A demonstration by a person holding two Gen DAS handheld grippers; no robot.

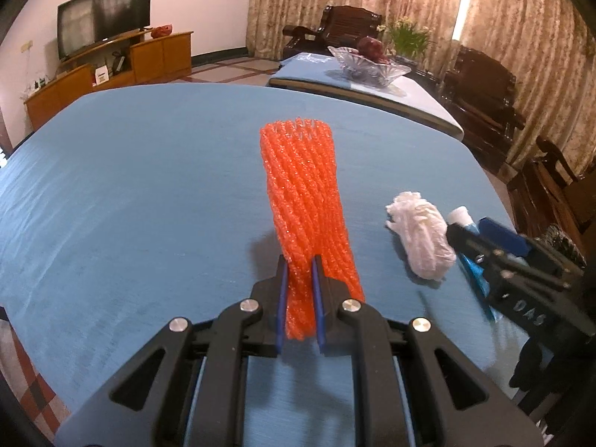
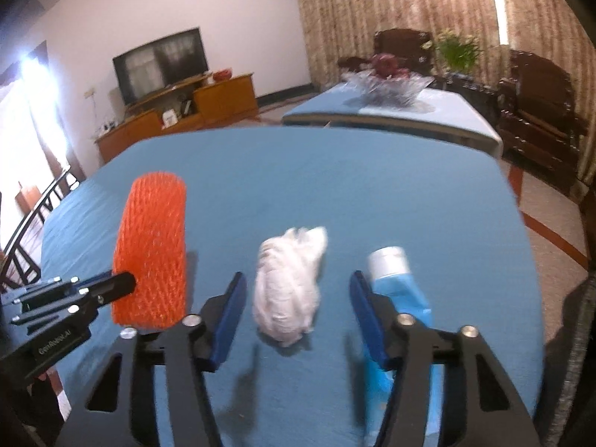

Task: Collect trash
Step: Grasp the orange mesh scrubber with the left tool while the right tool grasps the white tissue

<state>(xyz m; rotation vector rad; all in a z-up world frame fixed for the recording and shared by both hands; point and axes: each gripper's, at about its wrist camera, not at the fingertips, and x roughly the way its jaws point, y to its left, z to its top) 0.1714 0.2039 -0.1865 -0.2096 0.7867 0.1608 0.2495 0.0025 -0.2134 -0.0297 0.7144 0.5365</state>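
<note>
Left wrist view: left gripper is pinching the orange foam net; right gripper, spread wide, is straddling the crumpled tissue, uncollected beside the net.

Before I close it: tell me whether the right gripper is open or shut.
Open: right gripper has blue fingers spread, crumpled white tissue lying between them, untouched.

Blue tube partly hidden behind right tool.
</note>
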